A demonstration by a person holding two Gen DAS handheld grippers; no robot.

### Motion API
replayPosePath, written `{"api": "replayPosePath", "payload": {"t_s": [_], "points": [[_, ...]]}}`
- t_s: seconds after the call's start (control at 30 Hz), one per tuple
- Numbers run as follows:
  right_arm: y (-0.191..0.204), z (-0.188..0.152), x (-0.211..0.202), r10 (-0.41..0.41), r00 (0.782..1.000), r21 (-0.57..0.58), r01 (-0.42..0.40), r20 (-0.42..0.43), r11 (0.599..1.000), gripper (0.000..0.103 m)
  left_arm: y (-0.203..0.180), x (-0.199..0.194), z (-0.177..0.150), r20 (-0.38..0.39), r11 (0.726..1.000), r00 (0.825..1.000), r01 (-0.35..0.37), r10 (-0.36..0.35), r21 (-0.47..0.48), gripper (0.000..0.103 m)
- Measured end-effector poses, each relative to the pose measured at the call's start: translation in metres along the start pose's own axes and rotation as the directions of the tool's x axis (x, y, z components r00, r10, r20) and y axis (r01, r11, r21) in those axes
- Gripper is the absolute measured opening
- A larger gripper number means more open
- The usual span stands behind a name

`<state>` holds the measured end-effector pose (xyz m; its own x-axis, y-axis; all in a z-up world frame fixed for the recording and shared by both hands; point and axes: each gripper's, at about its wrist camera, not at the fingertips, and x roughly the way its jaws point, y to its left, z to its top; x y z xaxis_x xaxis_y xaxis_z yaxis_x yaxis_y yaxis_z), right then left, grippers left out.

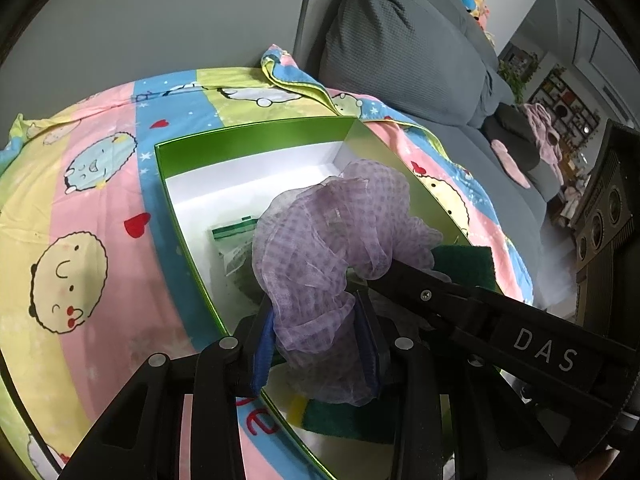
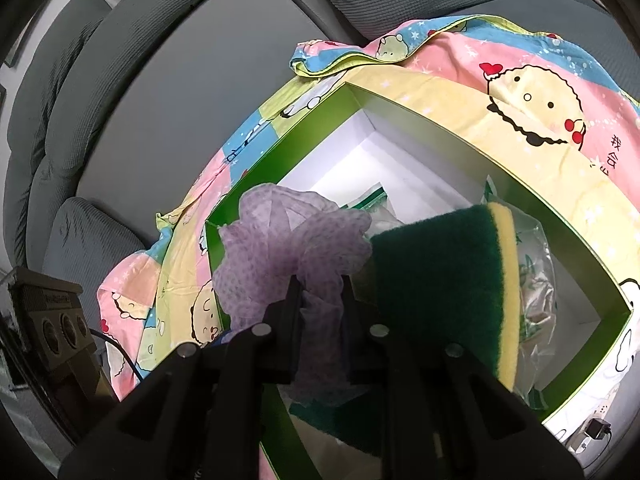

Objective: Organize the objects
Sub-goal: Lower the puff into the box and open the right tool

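Observation:
A green box with a white inside (image 1: 248, 136) (image 2: 460, 120) lies open on a cartoon-print blanket. My left gripper (image 1: 316, 340) is shut on a crumpled purple checked mesh cloth (image 1: 332, 232), held over the box. My right gripper (image 2: 320, 312) is shut on the same purple cloth (image 2: 288, 236), and its arm (image 1: 480, 312) crosses the left wrist view. A green and yellow scrub sponge (image 2: 448, 280) (image 1: 464, 260) leans against my right finger. A clear packet with green print (image 1: 236, 244) (image 2: 536, 280) lies in the box. Another green sponge (image 1: 344, 416) lies at the box's near end.
The colourful blanket (image 1: 92, 208) (image 2: 532, 92) covers a grey sofa seat. Grey cushions (image 1: 400, 48) stand behind it. A dark speaker-like device (image 1: 604, 216) (image 2: 56, 328) stands beside the sofa. Shelves and clutter (image 1: 564, 108) lie farther back.

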<state>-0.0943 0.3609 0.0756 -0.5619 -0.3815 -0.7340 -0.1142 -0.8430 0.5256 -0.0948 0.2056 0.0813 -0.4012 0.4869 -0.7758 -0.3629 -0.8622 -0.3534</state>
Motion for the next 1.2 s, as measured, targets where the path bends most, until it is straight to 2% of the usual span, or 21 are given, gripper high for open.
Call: {"api": "replayPosePath", "payload": {"t_s": [0.73, 0.9, 0.97, 1.2], "points": [[-0.004, 0.0, 0.0, -0.024, 1.0, 0.002, 0.024, -0.001, 1.0, 0.016, 0.0, 0.001, 0.0, 0.002, 1.0, 1.0, 0.014, -0.014, -0.013, 0.042], [-0.002, -0.001, -0.001, -0.046, 0.999, -0.013, 0.046, 0.009, 0.999, 0.017, -0.007, -0.008, -0.001, 0.016, 1.0, 1.0, -0.009, 0.009, 0.015, 0.053], [-0.003, -0.001, -0.002, -0.05, 0.999, -0.014, 0.05, 0.011, 0.999, 0.018, -0.009, -0.011, -0.001, 0.024, 0.999, 0.999, -0.031, 0.03, 0.027, 0.064], [-0.002, -0.001, -0.01, -0.029, 0.999, -0.01, 0.029, 0.041, 1.0, 0.027, -0.016, -0.022, -0.001, 0.048, 0.998, 0.998, -0.044, 0.042, 0.044, 0.072]]}}
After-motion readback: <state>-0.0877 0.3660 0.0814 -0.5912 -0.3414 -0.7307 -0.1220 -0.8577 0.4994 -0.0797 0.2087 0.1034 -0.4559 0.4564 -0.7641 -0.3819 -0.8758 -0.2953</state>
